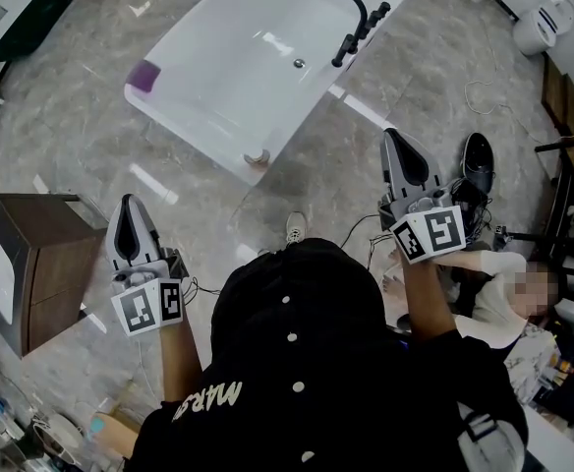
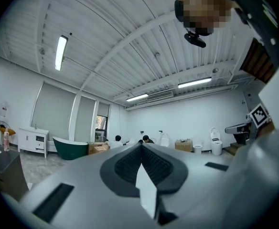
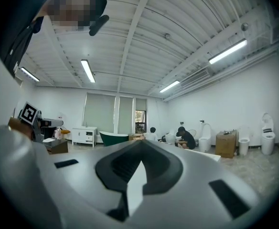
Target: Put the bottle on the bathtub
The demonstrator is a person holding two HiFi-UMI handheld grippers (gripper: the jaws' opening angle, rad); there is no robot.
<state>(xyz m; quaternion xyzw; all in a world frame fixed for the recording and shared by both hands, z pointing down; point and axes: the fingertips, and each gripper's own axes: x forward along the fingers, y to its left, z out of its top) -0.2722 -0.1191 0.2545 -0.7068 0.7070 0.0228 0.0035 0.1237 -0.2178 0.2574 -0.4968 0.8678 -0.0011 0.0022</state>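
A white bathtub (image 1: pixel 230 77) stands on the marble floor ahead of me, with a black faucet (image 1: pixel 351 18) on its far right rim. A purple bottle-like thing (image 1: pixel 145 74) sits at the tub's left corner. A small brown item (image 1: pixel 258 157) lies at the tub's near corner. My left gripper (image 1: pixel 130 212) is held level over the floor, short of the tub, with its jaws shut and nothing between them (image 2: pixel 142 144). My right gripper (image 1: pixel 397 144) is off the tub's right corner, also shut and empty (image 3: pixel 140 142).
A dark wooden cabinet (image 1: pixel 36 264) stands close on the left. A person (image 1: pixel 508 288) sits on the floor at the right, beside a black shoe (image 1: pixel 477 160) and cables. A white toilet (image 1: pixel 543 23) is at the far right. A green tub (image 3: pixel 113 138) stands across the room.
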